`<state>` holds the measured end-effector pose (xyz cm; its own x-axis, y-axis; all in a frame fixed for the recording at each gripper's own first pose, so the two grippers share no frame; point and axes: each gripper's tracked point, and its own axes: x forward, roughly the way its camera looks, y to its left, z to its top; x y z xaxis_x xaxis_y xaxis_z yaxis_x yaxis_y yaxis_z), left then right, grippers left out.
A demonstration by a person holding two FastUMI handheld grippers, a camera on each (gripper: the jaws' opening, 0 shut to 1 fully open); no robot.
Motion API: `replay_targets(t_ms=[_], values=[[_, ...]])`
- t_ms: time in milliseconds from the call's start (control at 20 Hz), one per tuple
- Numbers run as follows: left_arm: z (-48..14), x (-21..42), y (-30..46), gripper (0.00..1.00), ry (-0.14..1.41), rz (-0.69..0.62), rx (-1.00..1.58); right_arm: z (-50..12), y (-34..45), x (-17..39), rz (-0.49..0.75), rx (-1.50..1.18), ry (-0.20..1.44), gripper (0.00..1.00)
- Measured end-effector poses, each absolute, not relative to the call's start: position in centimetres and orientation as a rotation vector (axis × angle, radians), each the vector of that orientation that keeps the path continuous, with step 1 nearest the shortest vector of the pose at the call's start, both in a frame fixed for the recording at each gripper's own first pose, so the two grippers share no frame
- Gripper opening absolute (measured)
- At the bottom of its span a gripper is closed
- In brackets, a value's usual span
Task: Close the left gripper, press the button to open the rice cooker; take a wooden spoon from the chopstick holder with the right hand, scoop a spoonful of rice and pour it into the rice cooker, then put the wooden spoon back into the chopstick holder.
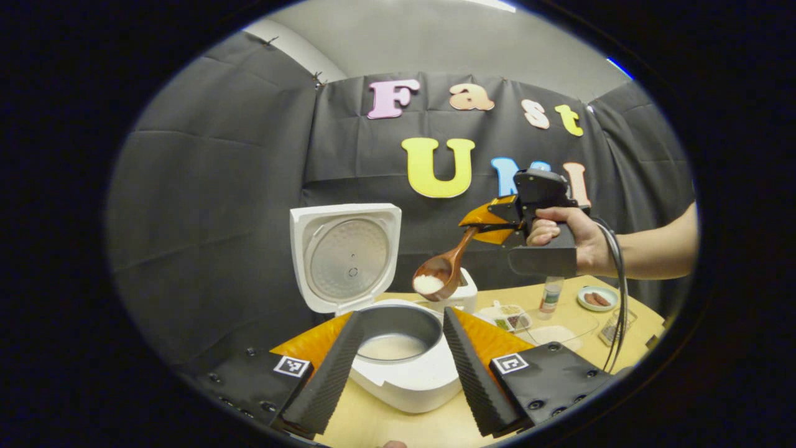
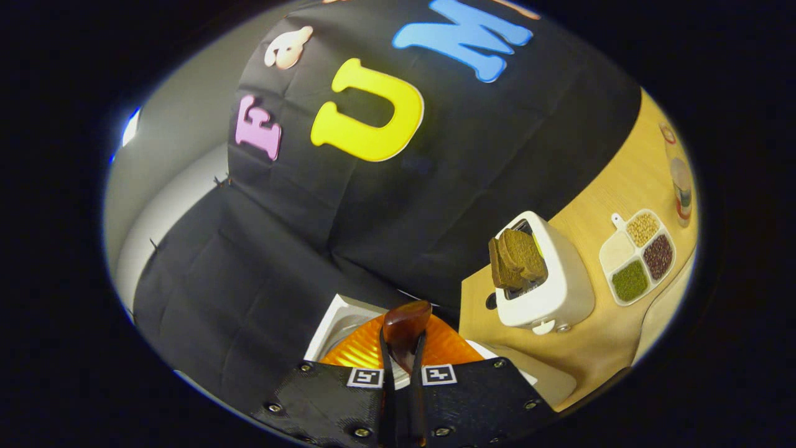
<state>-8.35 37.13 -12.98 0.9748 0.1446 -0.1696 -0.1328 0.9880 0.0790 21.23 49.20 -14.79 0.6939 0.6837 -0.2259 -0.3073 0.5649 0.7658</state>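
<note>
The white rice cooker point(image 1: 404, 386) stands open on the wooden table, its lid point(image 1: 345, 258) upright and some white rice lying in the inner pot point(image 1: 398, 326). My left gripper point(image 1: 402, 317) is open just in front of it, one finger on each side of the pot, touching nothing. A hand holds my right gripper point(image 1: 479, 227) above and to the right of the cooker, shut on the handle of a wooden spoon point(image 1: 438, 274). The spoon's bowl carries white rice and hangs over the pot's far right rim. In the right gripper view my right gripper point(image 2: 402, 358) is shut on the spoon point(image 2: 406, 323), with the cooker lid point(image 2: 339, 323) below.
A white toaster point(image 2: 553, 292) with brown bread slices stands right of the cooker. Beyond it are a divided dish of grains point(image 2: 637, 258) and a bottle point(image 2: 681, 180). In the left gripper view a small plate point(image 1: 597, 298) with brown pieces sits at the far right.
</note>
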Motion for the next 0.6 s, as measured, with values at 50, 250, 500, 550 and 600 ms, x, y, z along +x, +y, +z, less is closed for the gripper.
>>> replay_targets(t_ms=[50,250,500,550,600], values=[[-13.0,-8.5,37.3,0.88,0.176,0.145,0.063,-15.4,50.3,21.5,0.63,0.693,0.541,0.08],[-14.5,-9.0,38.3,0.88,0.2,0.18,0.046,-18.3,54.7,21.3,0.663,0.43,0.547,0.08],[-14.1,-9.9,38.5,0.91,0.187,0.208,0.035,-18.9,58.7,19.3,0.759,0.179,0.516,0.08],[-14.1,-10.1,38.5,0.91,0.186,0.211,0.029,-18.9,59.3,18.9,0.78,0.126,0.498,0.08],[-14.2,-10.3,38.6,0.91,0.186,0.214,0.026,-18.8,60.0,18.3,0.806,0.068,0.479,0.08]])
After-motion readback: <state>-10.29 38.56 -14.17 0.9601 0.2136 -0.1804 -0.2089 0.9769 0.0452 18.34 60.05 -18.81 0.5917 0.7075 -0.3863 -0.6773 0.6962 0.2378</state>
